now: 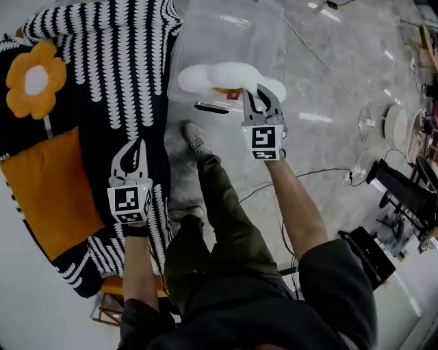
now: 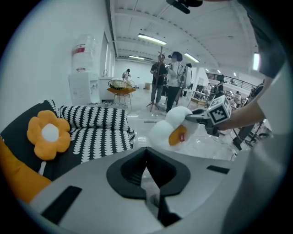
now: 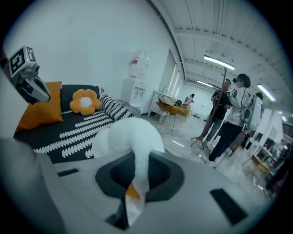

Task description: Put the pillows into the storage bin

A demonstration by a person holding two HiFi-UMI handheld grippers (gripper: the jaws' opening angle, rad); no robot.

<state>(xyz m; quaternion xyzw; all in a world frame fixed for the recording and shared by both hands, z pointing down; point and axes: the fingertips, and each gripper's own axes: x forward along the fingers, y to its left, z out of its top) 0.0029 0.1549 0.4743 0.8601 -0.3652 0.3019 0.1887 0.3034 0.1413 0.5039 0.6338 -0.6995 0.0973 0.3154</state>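
Right hand-held gripper (image 1: pixel 260 92) clamps white pillow (image 1: pixel 219 76) near clear bin (image 1: pixel 205 34).

I see a sofa (image 1: pixel 102 89) under a black-and-white cover, with three things lying on it. The flower pillow (image 1: pixel 31 78) sits toward its left side in the head view. Just below the flower pillow lies a square orange cushion (image 1: pixel 51 191); I cannot tell whether they touch. Above and right of the flower pillow, a patterned bolster (image 1: pixel 102 17) rests at the sofa's end. Well right of the flower pillow, past the sofa's edge, the pale floor (image 1: pixel 328 75) bears a clear bin (image 1: pixel 205 34) and a dark cable (image 1: pixel 321 171).
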